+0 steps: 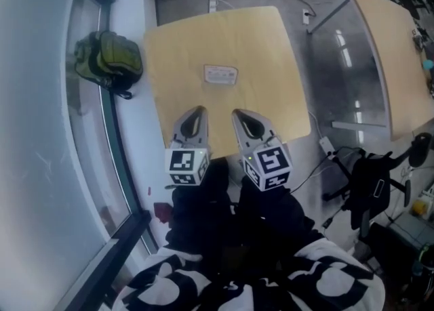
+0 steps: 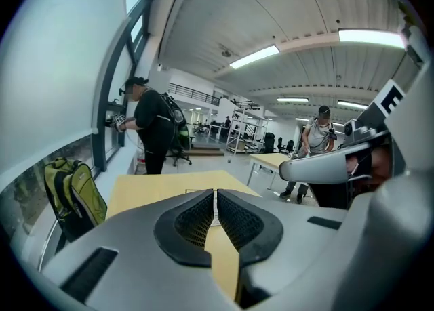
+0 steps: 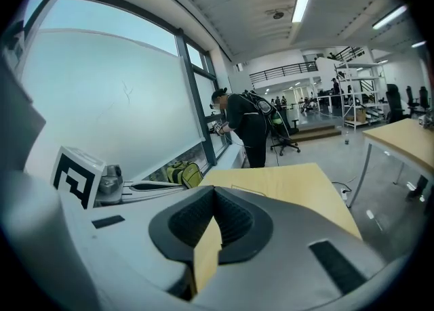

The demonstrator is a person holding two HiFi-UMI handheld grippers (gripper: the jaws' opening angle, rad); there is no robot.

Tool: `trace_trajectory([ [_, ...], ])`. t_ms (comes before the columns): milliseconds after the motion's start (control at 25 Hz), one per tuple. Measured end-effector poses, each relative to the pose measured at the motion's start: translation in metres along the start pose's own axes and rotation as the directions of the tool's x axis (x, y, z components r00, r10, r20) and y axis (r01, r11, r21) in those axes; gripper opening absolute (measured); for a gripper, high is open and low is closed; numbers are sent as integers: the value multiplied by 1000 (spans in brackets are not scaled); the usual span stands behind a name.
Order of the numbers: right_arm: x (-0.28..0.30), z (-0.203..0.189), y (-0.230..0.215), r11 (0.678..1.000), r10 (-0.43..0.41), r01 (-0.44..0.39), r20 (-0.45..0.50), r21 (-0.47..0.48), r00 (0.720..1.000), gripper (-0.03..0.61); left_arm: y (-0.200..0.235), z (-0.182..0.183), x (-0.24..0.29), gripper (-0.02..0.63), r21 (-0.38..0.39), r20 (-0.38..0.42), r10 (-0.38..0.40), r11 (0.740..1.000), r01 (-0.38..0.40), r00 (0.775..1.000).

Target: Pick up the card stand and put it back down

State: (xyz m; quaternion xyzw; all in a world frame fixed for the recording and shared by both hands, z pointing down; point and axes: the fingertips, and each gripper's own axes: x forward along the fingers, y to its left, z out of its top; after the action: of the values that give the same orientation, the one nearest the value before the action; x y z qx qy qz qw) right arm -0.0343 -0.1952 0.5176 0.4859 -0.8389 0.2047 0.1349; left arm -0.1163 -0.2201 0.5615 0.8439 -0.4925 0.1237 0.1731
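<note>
The card stand (image 1: 220, 74) is a small clear flat-lying holder with a pale card, near the far middle of the light wooden table (image 1: 271, 45). Both grippers hover over the table's near edge, side by side, pointing toward the stand and well short of it. My left gripper (image 1: 201, 110) is shut with nothing between its pads. My right gripper (image 1: 237, 112) is also shut and empty. In the left gripper view the left gripper (image 2: 215, 198) has its pads touching, and the stand (image 2: 196, 191) shows faintly just beyond them. In the right gripper view the stand (image 3: 247, 188) lies past the right gripper (image 3: 214, 194).
A green backpack (image 1: 108, 62) leans against the window sill left of the table. A second table (image 1: 393, 52) and a black office chair (image 1: 380, 181) stand to the right, with cables on the floor. A person in black (image 2: 152, 130) stands beyond the table by the window.
</note>
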Motion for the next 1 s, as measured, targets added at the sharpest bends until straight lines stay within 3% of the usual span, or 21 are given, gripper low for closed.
trace_trajectory([
  [280, 30, -32, -20, 997, -49, 53, -80, 58, 996, 14, 39, -56, 25, 6, -1, -142, -43, 999, 43, 989],
  [520, 52, -44, -29, 990, -67, 81, -118, 113, 991, 14, 58, -94, 48, 18, 76, -243, -131, 985, 154, 961],
  [880, 74, -64, -44, 993, -63, 79, -167, 92, 984, 14, 106, -80, 87, 34, 148, -239, -186, 963, 225, 953],
  [1000, 74, -72, -50, 991, -67, 87, -186, 100, 980, 15, 119, -71, 99, 53, 211, -274, -231, 932, 293, 933],
])
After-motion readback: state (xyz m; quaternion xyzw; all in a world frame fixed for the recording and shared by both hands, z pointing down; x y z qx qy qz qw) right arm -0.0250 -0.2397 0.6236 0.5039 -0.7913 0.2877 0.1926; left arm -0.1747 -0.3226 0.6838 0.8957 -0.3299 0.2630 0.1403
